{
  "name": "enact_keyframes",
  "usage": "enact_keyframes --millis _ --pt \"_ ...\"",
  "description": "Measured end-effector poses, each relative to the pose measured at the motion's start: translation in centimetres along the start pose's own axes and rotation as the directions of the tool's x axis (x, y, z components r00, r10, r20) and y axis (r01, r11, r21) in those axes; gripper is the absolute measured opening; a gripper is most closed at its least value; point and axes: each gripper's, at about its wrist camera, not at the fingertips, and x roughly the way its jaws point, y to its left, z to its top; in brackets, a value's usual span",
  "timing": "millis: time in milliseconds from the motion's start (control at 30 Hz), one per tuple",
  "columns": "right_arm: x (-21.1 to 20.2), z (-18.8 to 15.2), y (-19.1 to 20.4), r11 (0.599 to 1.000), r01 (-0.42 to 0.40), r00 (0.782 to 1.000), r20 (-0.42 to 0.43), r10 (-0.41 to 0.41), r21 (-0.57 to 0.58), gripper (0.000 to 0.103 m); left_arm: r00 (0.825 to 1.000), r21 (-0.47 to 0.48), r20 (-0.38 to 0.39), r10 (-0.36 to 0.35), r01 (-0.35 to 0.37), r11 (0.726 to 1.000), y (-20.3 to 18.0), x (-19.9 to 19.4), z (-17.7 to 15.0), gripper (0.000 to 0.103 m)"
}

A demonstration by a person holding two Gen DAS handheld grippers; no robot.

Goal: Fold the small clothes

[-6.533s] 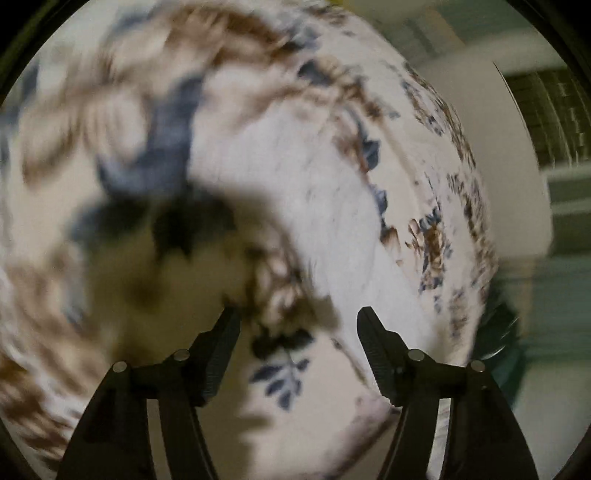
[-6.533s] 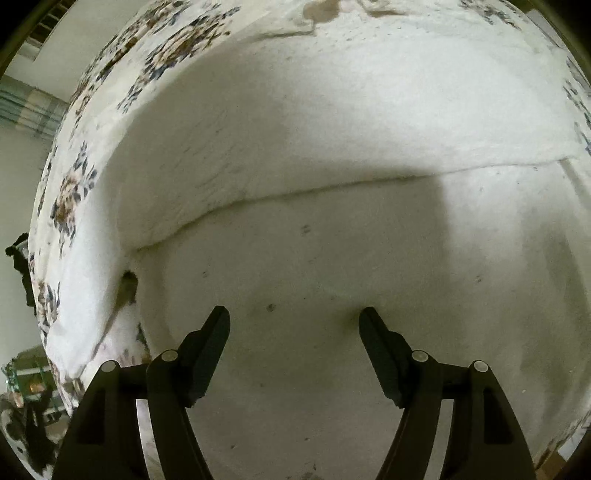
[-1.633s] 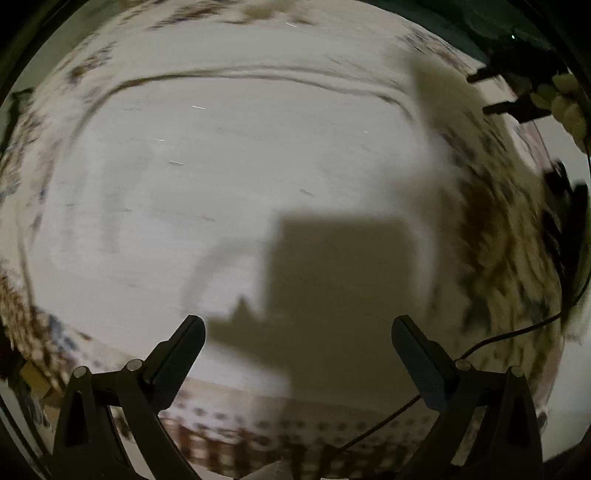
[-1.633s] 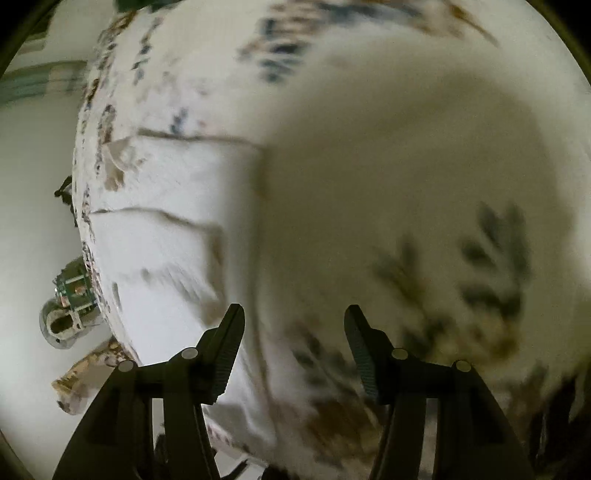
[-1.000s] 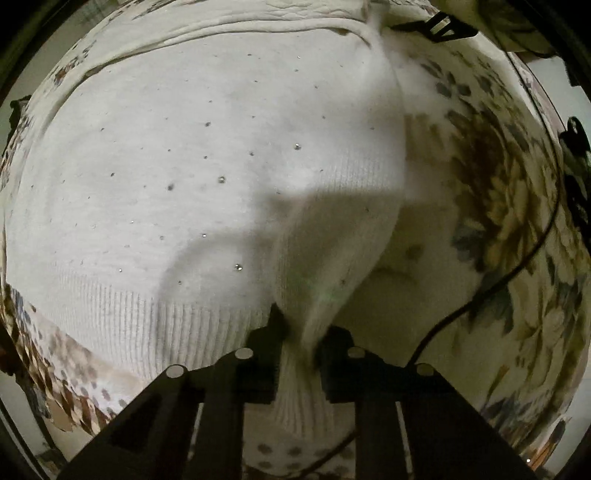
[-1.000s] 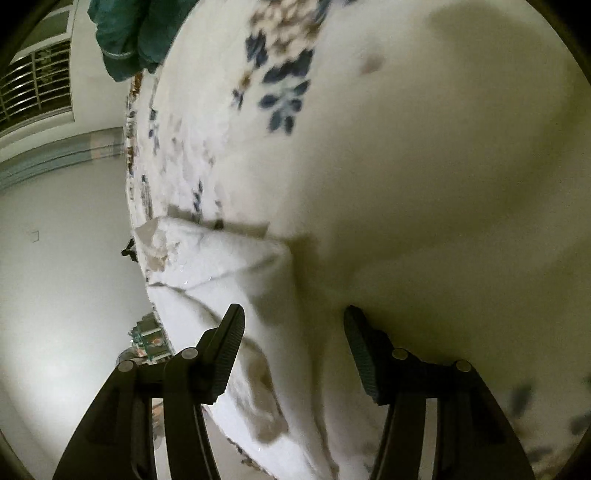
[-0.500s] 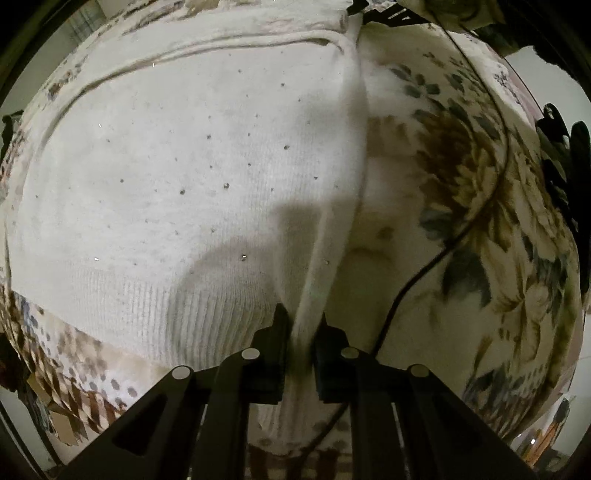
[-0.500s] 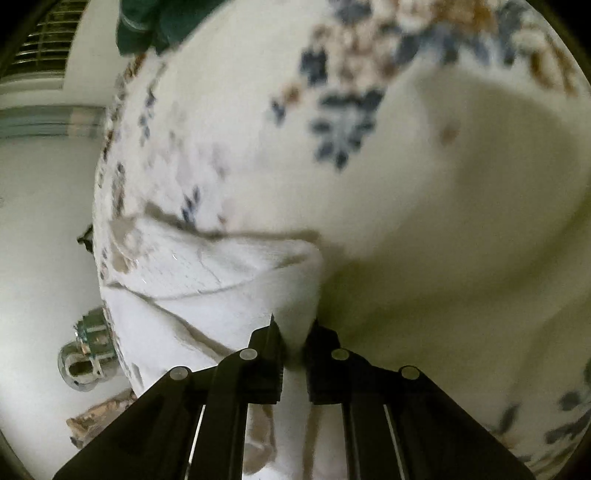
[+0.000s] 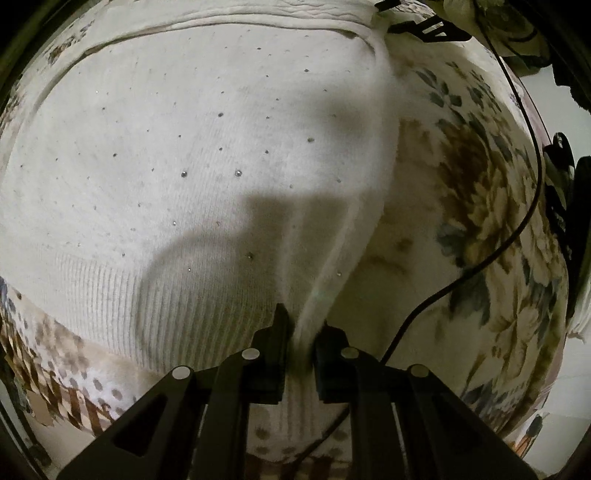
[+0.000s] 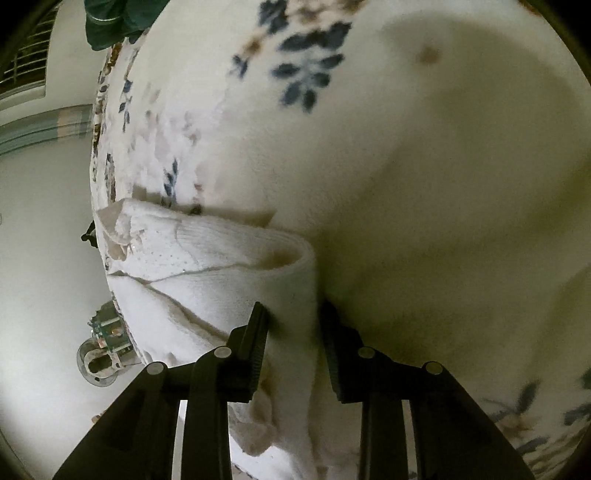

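Note:
A white knit sweater dotted with tiny rhinestones lies spread on a floral bedspread. My left gripper points down and is shut on the sweater's right side edge, just above the ribbed hem. In the right wrist view the same sweater shows as a rolled, doubled fold. My right gripper has that fold between its fingers, and the cloth fills the gap and touches both pads. Its jaws are opening.
A black cable curves over the bedspread right of the sweater and passes under the left gripper. Dark objects sit at the bed's right edge. A green cloth lies at the far bed edge. A small device stands on the floor.
The right jaws closed from wide open onto the sweater's fold, then widened somewhat with the cloth still between them. The left gripper stayed shut on the sweater's edge and shifted a little.

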Motion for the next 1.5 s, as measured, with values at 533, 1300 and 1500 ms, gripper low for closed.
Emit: enact_keyframes --millis 533,1300,1500 --pt "-3.9 -2.7 9.2 0.99 0.111 0.984 0.147 -0.097 -0.089 0.01 0.982 -0.062 0.128 -0.138 0.147 0.987 10.4 -8.5 3.1 0.009" --pt "18.5 -7.1 49.4 0.689 0.592 0.804 0.252 -0.538 -0.417 0.01 0.904 -0.434 0.276 -0.327 0.421 0.797 41.3 -11.3 5.4 0.008" --pt "26.1 -7.0 50.6 0.619 0.657 0.745 0.244 -0.621 -0.43 0.01 0.916 -0.468 0.234 -0.326 0.399 0.788 44.5 -7.7 5.0 0.007"
